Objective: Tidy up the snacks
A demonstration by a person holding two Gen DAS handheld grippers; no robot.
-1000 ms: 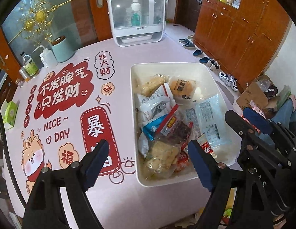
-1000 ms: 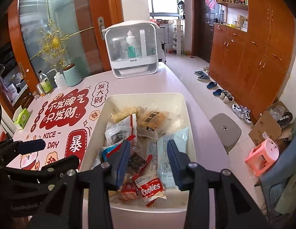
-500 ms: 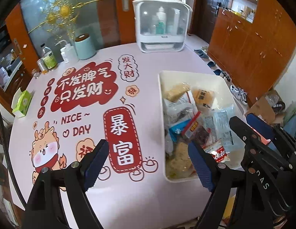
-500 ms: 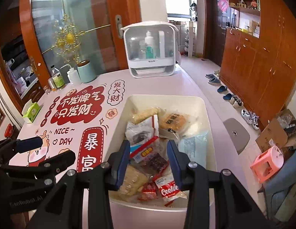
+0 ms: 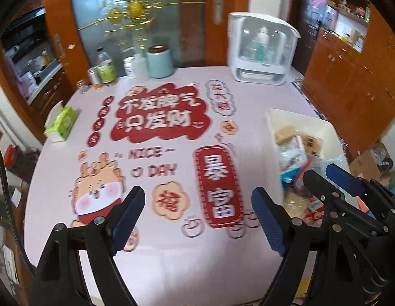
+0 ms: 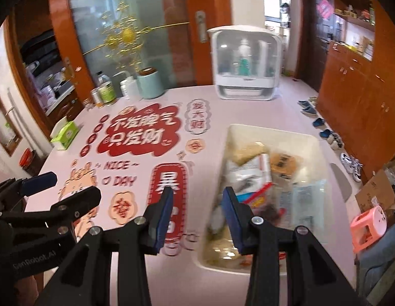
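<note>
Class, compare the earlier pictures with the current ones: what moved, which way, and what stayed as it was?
Both grippers swung left across the table, away from the snack bin, which now sits at the right of each view instead of near the middle. The left gripper and right gripper took hold of nothing; both stay open and empty. The snacks remain in the bin.

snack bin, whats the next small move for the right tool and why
Probably swing the right tool back over the snack bin and down toward one packet. Both tools are open and hold nothing, all the packets still lie heaped in the bin, and the right tool now points at the bin's left wall and the tablecloth beside it.
</note>
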